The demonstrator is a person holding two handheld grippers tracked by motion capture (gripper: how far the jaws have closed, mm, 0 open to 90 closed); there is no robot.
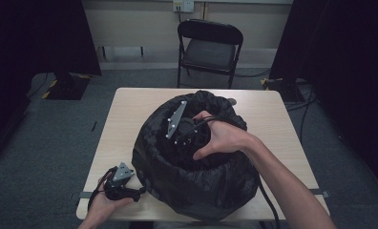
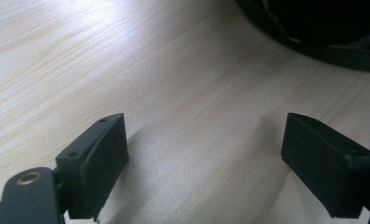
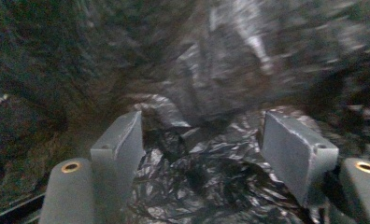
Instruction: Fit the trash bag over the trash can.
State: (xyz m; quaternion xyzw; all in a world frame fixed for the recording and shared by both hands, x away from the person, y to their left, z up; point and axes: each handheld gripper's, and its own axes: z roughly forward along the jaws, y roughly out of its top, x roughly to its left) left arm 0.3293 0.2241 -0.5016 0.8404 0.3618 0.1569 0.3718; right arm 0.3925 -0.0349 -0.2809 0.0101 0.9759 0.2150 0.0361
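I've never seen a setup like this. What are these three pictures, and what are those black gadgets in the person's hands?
There is no robot here: a person holds a hand-held gripper in each hand, each with two black fingers that pinch, and each carries its own camera.

The high view looks down on a wooden table from above. A big black bag sits on it, mouth open. The right gripper reaches down into the bag. The left gripper rests near the table's front corner, beside the bag.

The left gripper view looks along that gripper's fingers: they stand apart over bare wood, holding nothing.

The right gripper view looks inside the bag: its fingers are apart above crinkled black lining, which lies below them. The picture is blurred, but nothing seems pinched.
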